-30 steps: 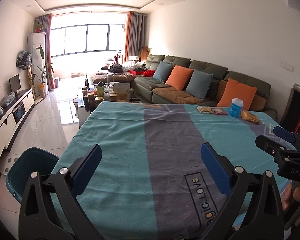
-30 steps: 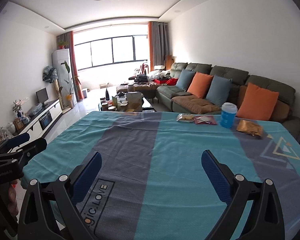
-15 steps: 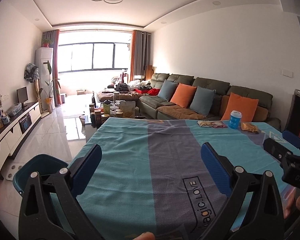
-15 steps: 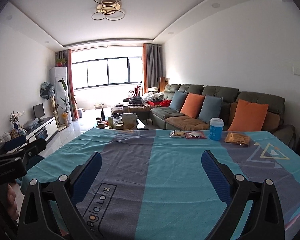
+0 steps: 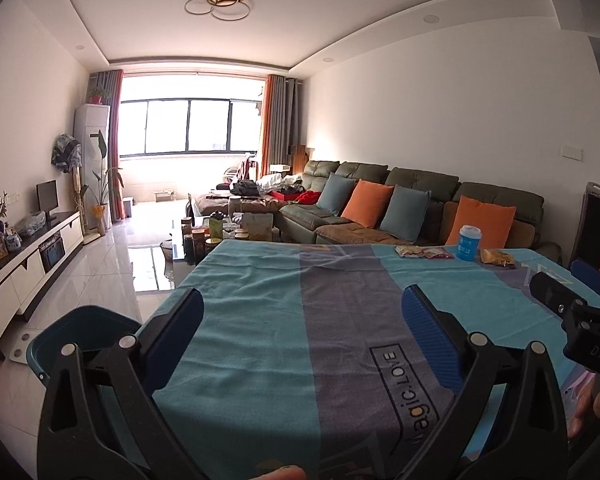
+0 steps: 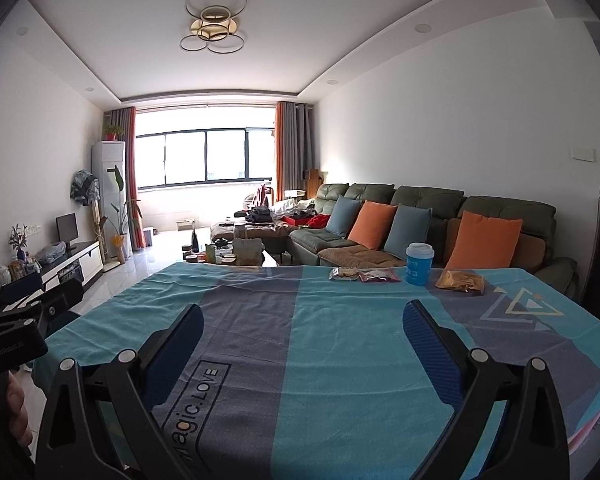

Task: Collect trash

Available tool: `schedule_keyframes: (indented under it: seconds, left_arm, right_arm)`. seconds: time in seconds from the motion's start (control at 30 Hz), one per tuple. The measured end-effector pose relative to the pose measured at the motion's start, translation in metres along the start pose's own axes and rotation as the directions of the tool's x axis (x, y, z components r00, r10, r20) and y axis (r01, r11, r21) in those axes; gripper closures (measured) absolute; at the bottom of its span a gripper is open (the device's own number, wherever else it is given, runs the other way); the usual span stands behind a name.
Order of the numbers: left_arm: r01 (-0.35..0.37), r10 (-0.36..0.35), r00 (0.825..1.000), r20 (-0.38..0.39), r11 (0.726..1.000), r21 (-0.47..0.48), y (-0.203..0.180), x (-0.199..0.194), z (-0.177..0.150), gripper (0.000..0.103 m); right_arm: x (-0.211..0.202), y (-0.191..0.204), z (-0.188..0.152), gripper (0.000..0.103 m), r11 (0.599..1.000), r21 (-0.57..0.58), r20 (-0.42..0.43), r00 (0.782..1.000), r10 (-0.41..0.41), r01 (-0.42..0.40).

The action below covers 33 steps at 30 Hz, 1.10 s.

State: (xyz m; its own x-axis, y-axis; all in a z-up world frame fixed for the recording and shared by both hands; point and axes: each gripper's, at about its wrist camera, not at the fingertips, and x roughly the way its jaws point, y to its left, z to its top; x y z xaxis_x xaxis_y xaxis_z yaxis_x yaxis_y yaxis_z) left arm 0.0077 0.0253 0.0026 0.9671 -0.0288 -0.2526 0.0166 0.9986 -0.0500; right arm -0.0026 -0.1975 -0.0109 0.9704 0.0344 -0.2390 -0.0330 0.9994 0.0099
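Observation:
Trash lies at the far right of the table: a blue paper cup with a white lid [image 6: 419, 263] [image 5: 469, 243], two flat snack wrappers [image 6: 364, 275] [image 5: 422, 253] to its left, and a crumpled golden wrapper [image 6: 461, 282] [image 5: 497, 258] to its right. My left gripper [image 5: 300, 330] is open over the near table edge, nothing between its blue pads. My right gripper [image 6: 302, 330] is open too, far short of the trash. A teal bin [image 5: 78, 332] stands on the floor left of the table.
A teal and grey cloth covers the table [image 6: 320, 360]. Behind it runs a green sofa with orange and blue cushions [image 6: 420, 220]. A cluttered coffee table [image 5: 228, 232] and a TV cabinet [image 5: 28, 264] stand further off on the tiled floor.
Both cameras have tilted upward: the ceiling lamp now shows and the table sits lower in view. Both grippers stay open and hold nothing.

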Motion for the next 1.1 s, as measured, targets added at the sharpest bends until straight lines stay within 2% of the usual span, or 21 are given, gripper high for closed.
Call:
schedule_keyframes:
  seconds: [0.27, 1.1]
  left_arm:
    - [-0.022, 0.021, 1.0, -0.014, 1.0, -0.023, 0.0085, 0.0015, -0.0086, 0.005]
    - [-0.007, 0.007, 1.0, -0.022, 1.0, -0.002, 0.003, 0.0042, -0.0116, 0.005]
  right_arm:
    - [-0.0092, 0.0011, -0.0042, 0.007, 0.999, 0.017, 0.017, 0.999, -0.035, 0.035]
    - [-0.0067, 0.0048, -0.0077, 0.007, 0.999, 0.017, -0.024, 0.999, -0.03, 0.03]
